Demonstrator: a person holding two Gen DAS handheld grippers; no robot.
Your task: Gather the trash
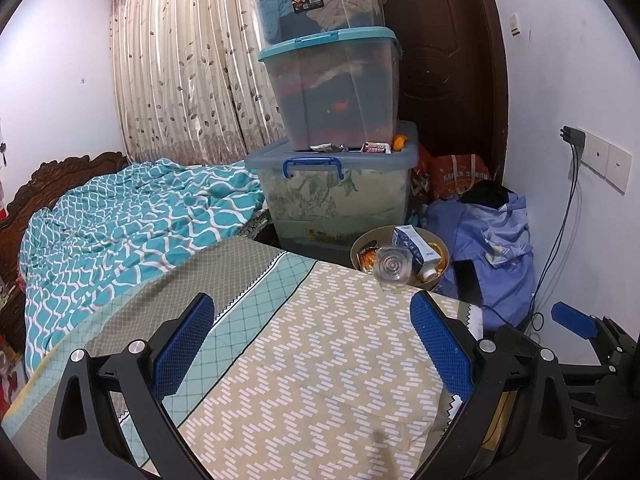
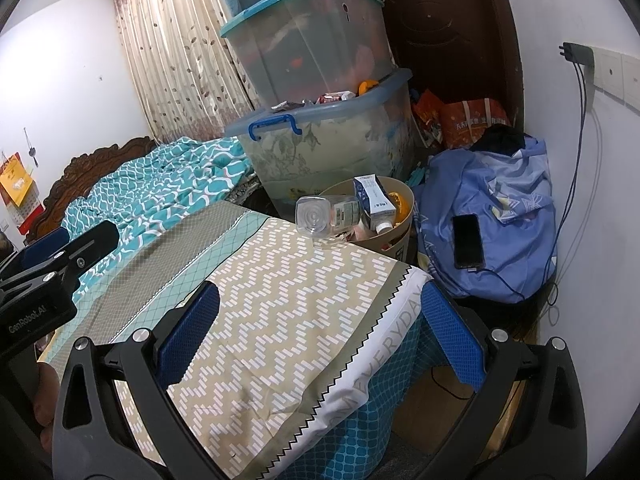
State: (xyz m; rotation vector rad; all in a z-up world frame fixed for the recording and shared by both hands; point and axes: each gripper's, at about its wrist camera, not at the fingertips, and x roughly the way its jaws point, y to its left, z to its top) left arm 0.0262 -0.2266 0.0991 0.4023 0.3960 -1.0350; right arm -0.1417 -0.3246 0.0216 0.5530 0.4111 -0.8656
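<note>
Bottle (image 2: pixel 326 214) lies tipped over bin (image 2: pixel 404 236) rim, well ahead of both released, empty claws: left gripper (image 1: pixel 312 344), right gripper (image 2: pixel 320 332).

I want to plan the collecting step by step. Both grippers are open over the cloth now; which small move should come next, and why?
Probably reach the right gripper forward to the clear plastic bottle. It lies on its side, base toward the cameras, half on the table's far edge and half over the tan trash bin, so it is not fully in. Both grippers hold nothing.
</note>
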